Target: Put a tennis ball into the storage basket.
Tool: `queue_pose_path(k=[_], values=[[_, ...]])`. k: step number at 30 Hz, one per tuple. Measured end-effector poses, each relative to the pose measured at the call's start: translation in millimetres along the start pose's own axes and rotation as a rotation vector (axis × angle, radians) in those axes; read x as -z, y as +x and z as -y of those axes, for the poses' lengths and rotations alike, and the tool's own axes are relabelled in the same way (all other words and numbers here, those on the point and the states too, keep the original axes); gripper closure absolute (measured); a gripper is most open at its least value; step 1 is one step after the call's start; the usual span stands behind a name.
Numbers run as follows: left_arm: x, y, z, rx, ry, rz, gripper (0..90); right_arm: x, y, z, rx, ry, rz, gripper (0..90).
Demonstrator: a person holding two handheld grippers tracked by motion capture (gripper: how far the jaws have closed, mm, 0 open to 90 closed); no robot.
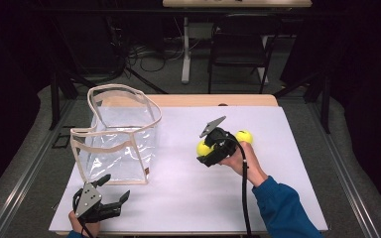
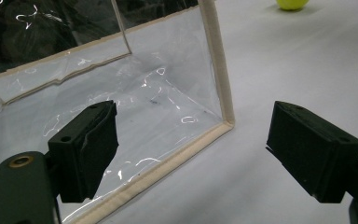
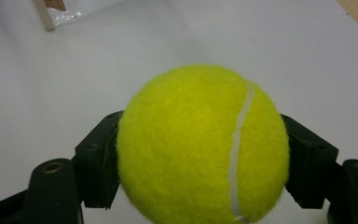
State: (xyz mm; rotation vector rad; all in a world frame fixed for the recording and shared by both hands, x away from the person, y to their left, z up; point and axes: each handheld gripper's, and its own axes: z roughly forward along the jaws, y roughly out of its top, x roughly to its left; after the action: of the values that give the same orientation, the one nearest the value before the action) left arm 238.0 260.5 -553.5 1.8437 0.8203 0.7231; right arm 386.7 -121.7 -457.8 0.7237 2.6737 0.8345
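My right gripper (image 1: 204,151) is shut on a yellow tennis ball (image 1: 203,148), held just above the white table top right of centre. In the right gripper view the ball (image 3: 200,144) sits squeezed between both black pads of the right gripper (image 3: 200,156). A second tennis ball (image 1: 244,136) lies on the table just behind that hand. A clear plastic bag with beige trim (image 1: 119,134) stands open-topped at the left. My left gripper (image 1: 116,186) stays near the front left edge, open and holding nothing, pointing at the bag's near corner (image 2: 226,122).
The white table top (image 1: 188,193) ends at a wooden strip along the far edge (image 1: 213,100). A chair and cables stand on the floor beyond. The loose ball (image 2: 292,3) shows at the top of the left gripper view.
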Motion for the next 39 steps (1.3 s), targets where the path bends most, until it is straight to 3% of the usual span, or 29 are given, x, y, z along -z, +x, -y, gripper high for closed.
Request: queue_pose_path(k=[15,32,39], values=[[-1.0,0.7,0.2,0.006,-0.008,-0.004,15.9,0.3,-2.3,-29.7,0.05,0.013,0.0,25.6],[-0.1,1.2,0.6,0.009,-0.013,0.002,15.9,-13.4,-8.5,-56.1,0.06,0.012,-0.034,25.7],[0.5,0.8,0.1,0.004,-0.014,0.0,15.9,-9.8,-12.6,-65.4,0.059,-0.006,-0.038,25.7]])
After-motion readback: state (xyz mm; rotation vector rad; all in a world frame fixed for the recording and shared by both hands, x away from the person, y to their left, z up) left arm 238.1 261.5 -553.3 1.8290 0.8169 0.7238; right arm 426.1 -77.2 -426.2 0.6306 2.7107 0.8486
